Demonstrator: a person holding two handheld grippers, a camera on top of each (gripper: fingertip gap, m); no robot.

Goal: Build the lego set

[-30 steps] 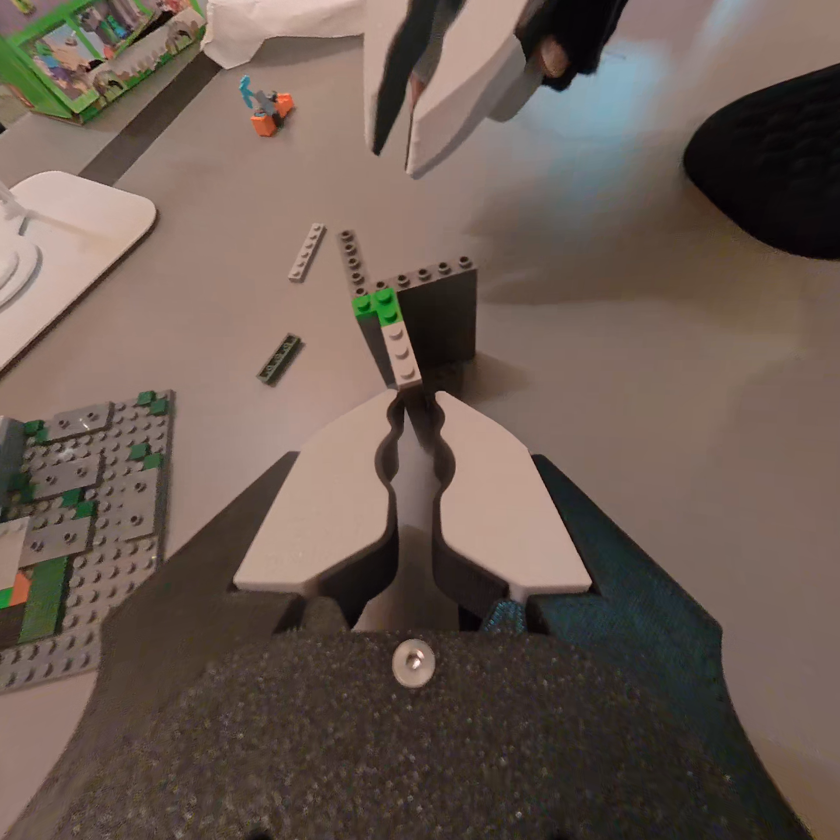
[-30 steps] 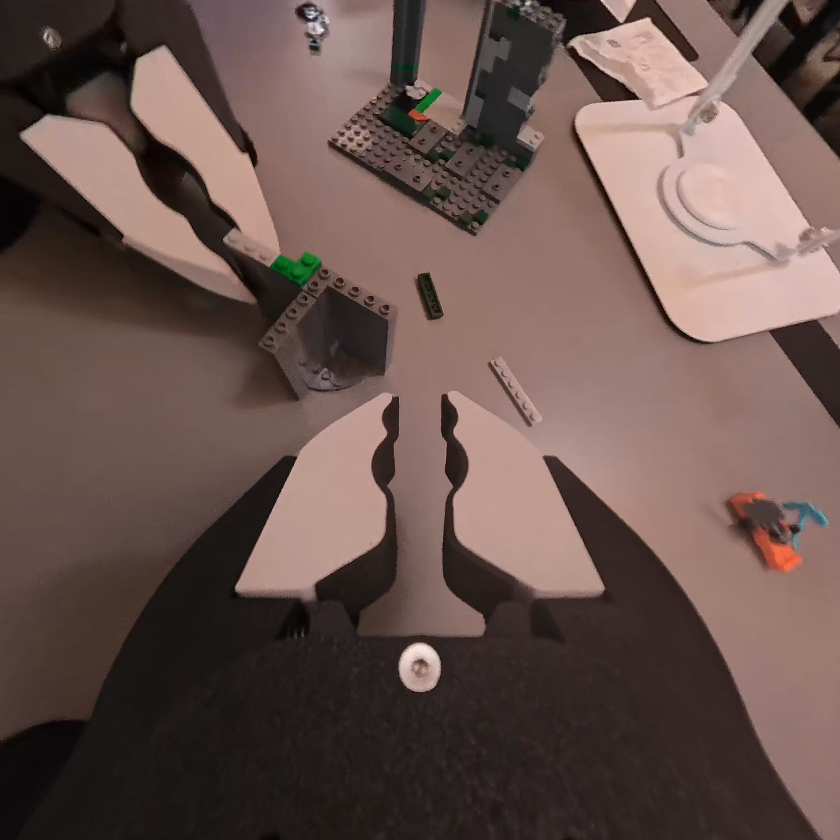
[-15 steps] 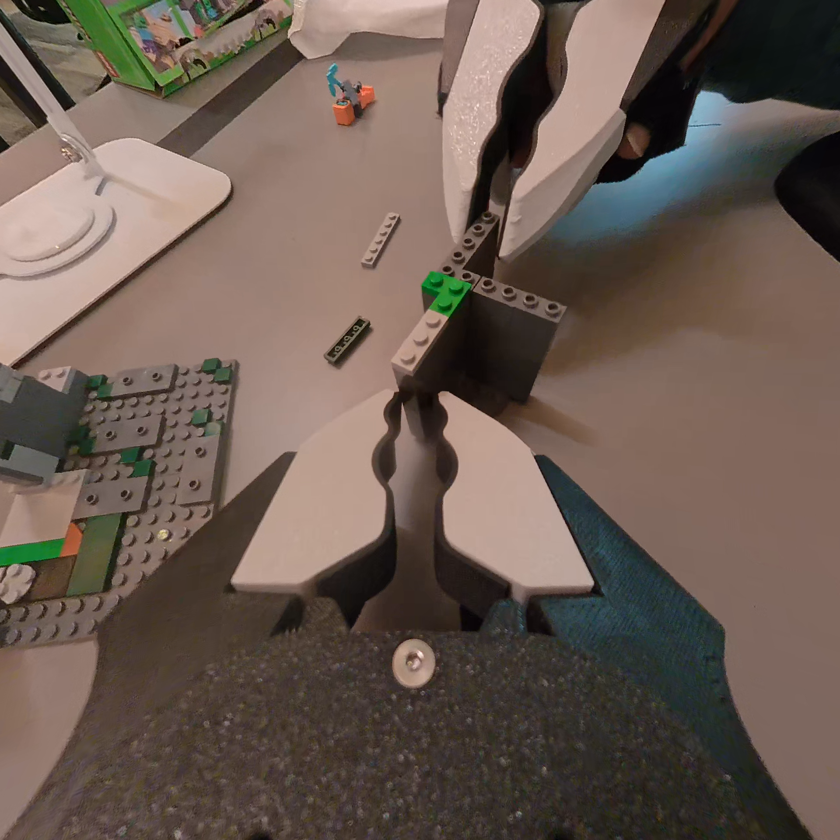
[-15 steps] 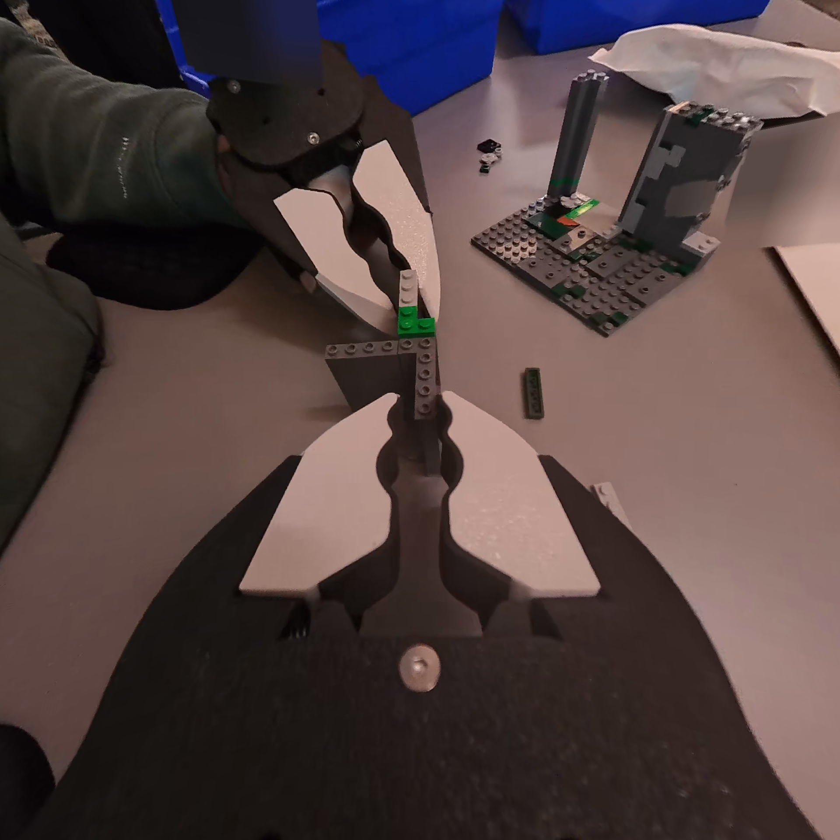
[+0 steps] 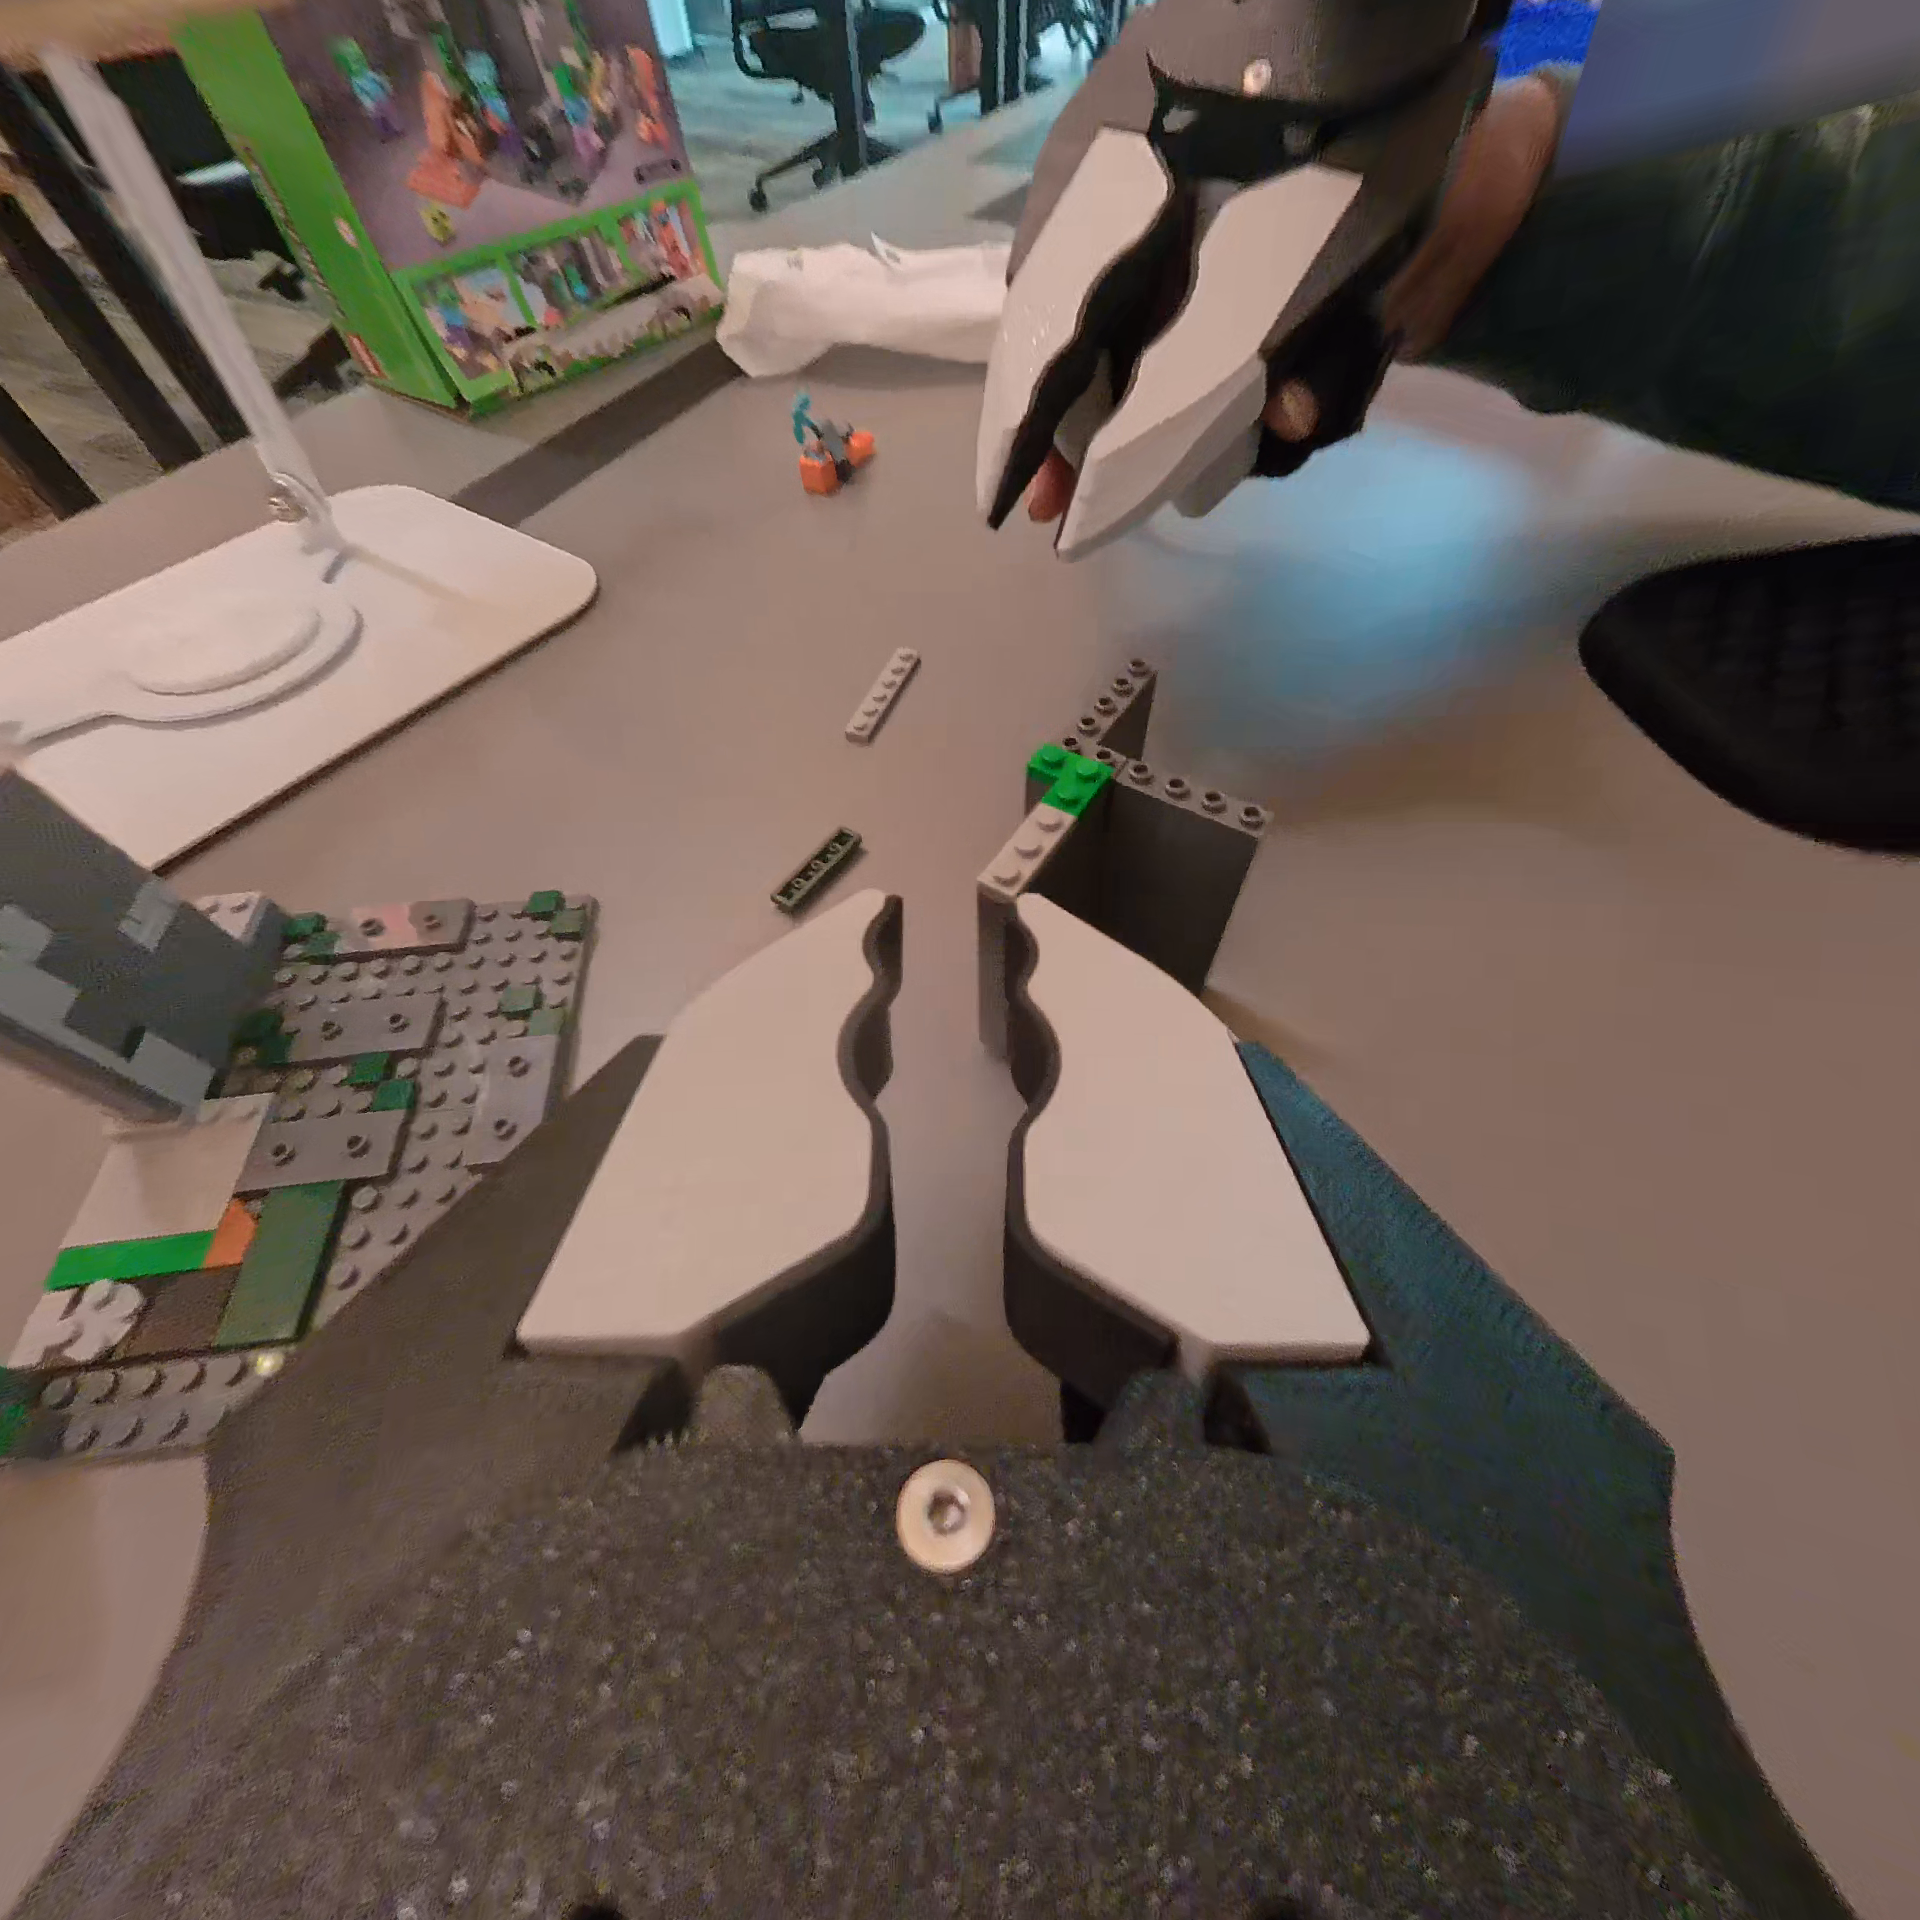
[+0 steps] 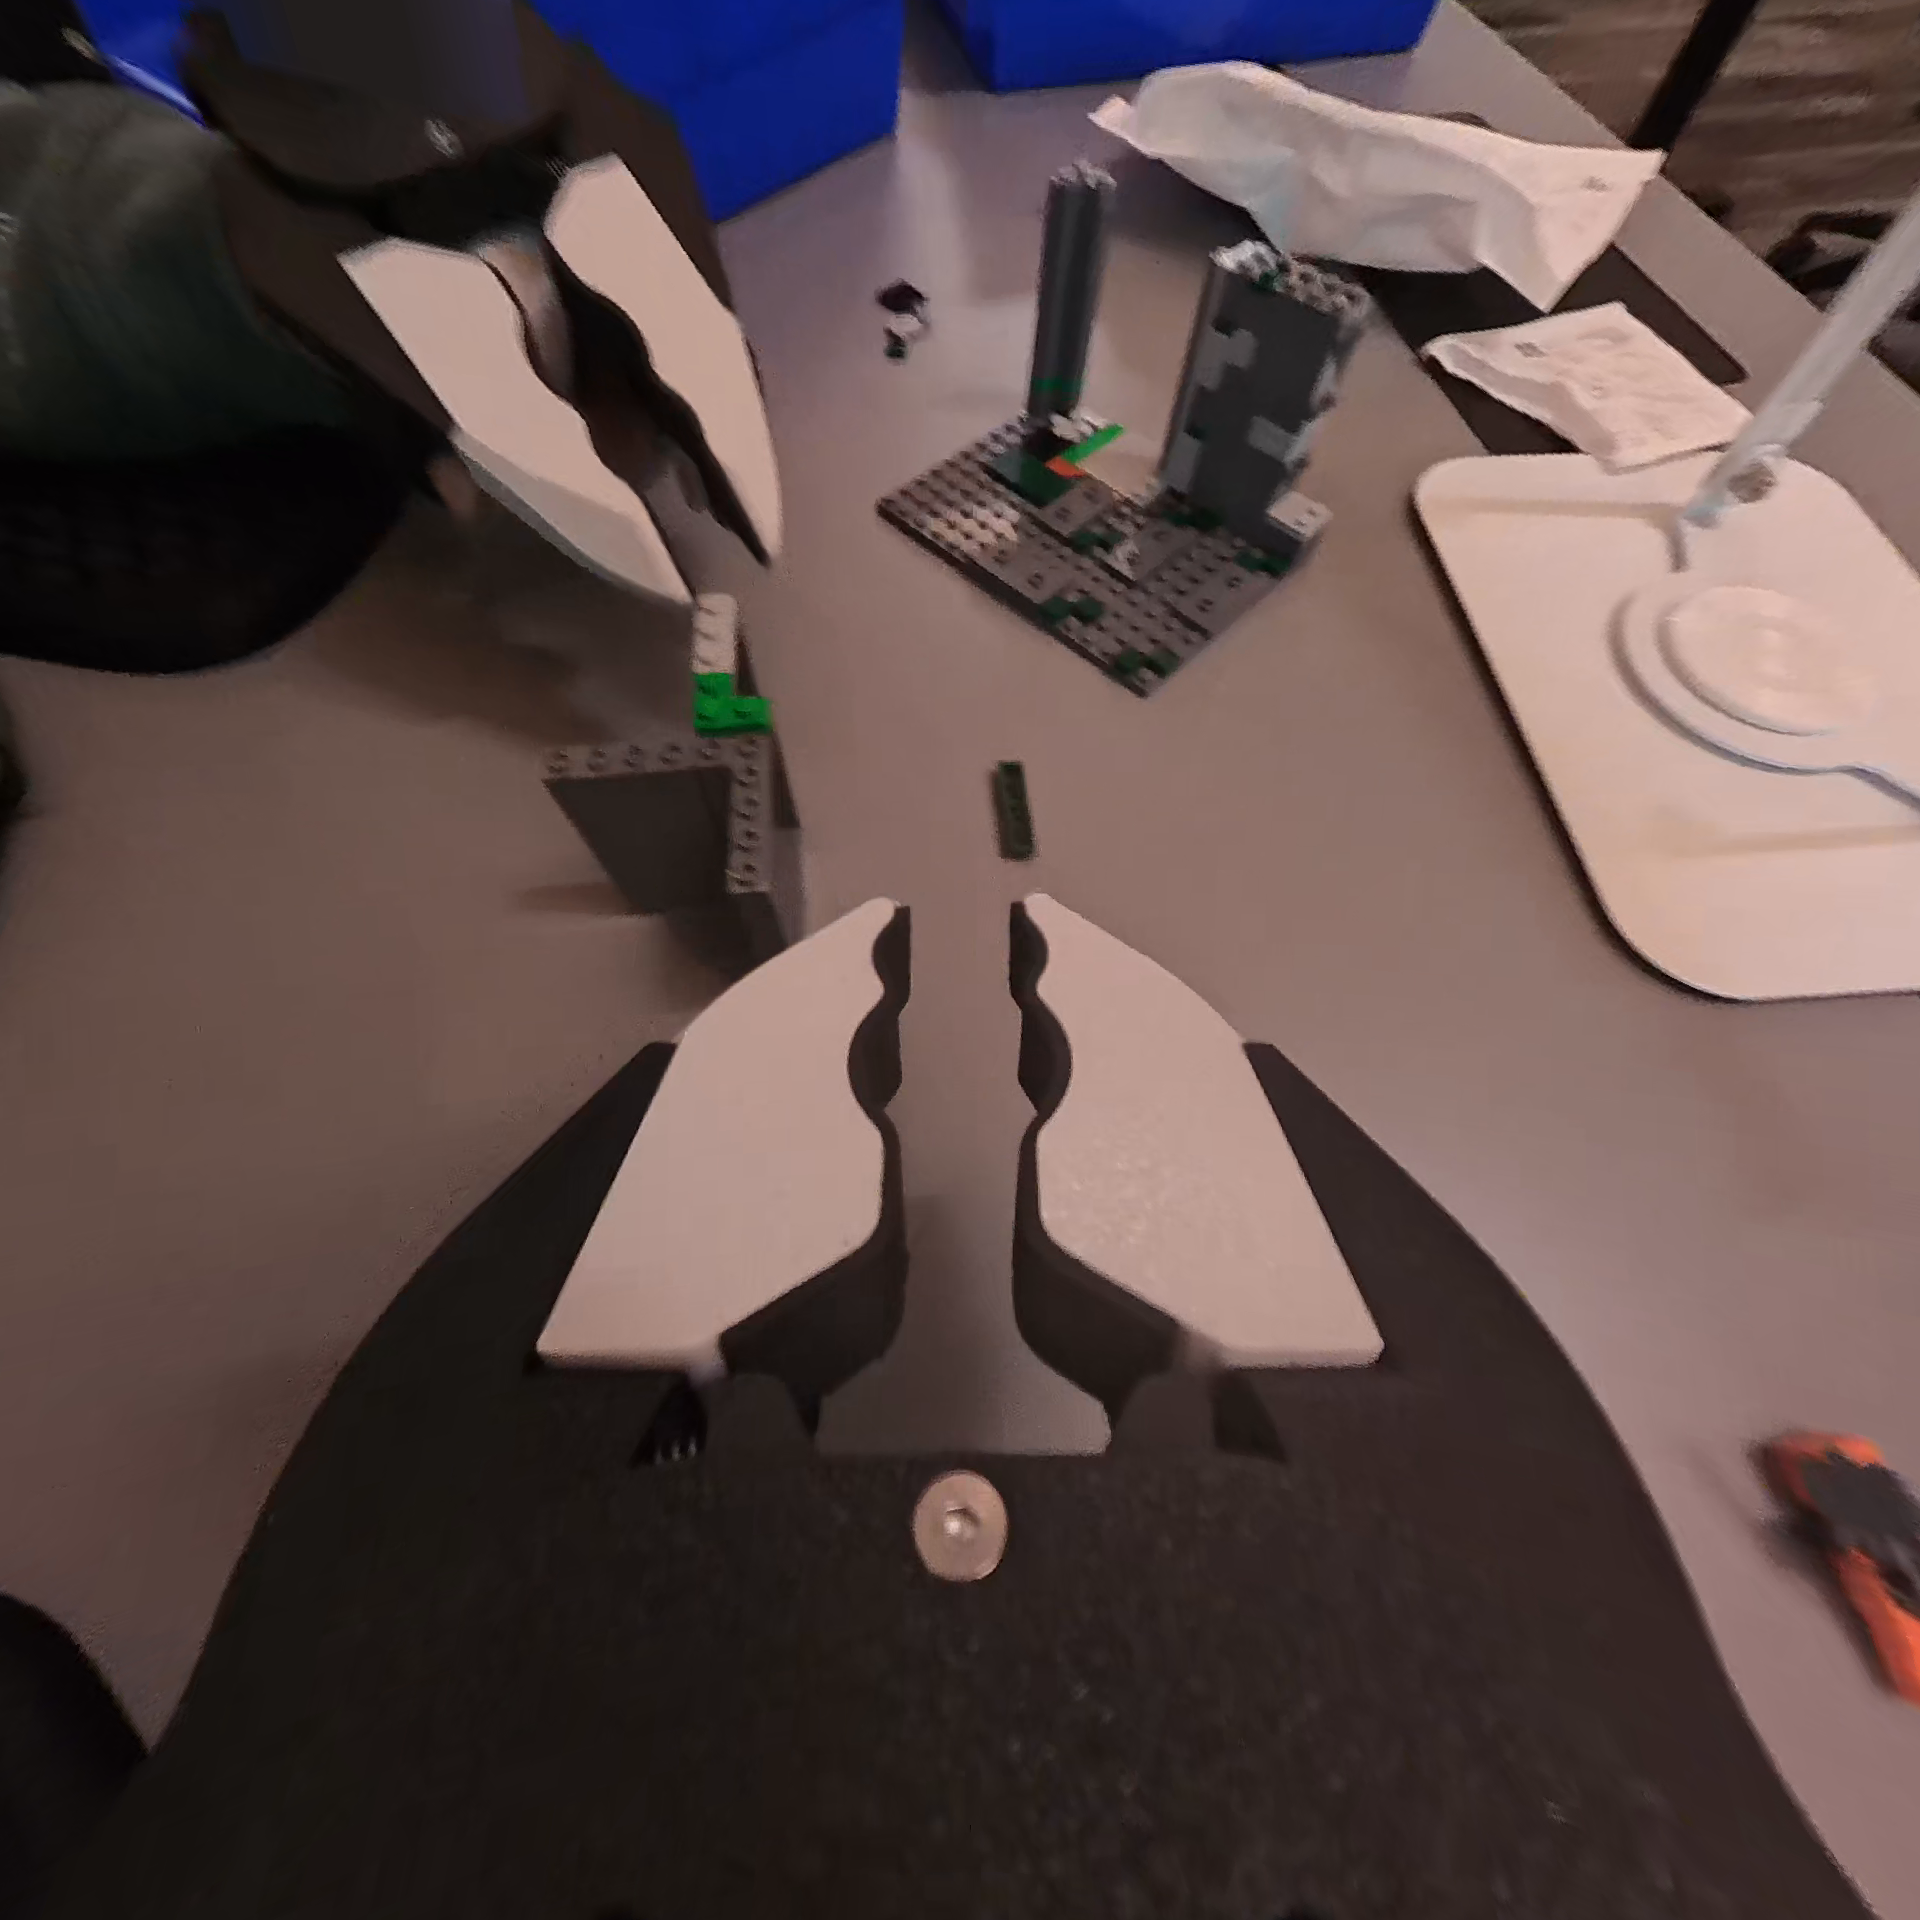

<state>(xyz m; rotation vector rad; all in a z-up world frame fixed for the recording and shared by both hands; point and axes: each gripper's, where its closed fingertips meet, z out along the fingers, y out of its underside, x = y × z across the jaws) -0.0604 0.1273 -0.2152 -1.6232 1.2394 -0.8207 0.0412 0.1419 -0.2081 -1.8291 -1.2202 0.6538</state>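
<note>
Fingers of my left gripper (image 5: 940,914) stand apart with bare table between them, holding nothing; the right-hand finger's tip sits just beside the near end of the dark grey corner wall (image 5: 1153,862), though I cannot tell whether it touches. That wall stands upright on the grey table (image 5: 1455,1039), two studded panels meeting at an angle, with a bright green corner plate (image 5: 1070,774) on top and a light grey plate (image 5: 1023,857) running from it along the near arm. My right gripper (image 6: 958,914) is also parted and empty, hovering just right of the wall's near panel. In the left wrist view it hangs in the air on the far side of the wall, tips close together and pointing down. A small dark green plate (image 5: 818,883) lies flat to the left of the wall, and a long light grey plate (image 5: 883,694) lies farther off. The dark grey baseplate (image 6: 1101,582) with its tall column (image 6: 1070,291) and stepped grey wall (image 6: 1262,384) sits far right in the right wrist view, well apart from the corner wall. An orange and teal figure (image 5: 831,452) lies far off, near a white crumpled bag (image 5: 862,307) and the green set box (image 5: 468,197). A white lamp base (image 5: 260,644) rests far left.
</note>
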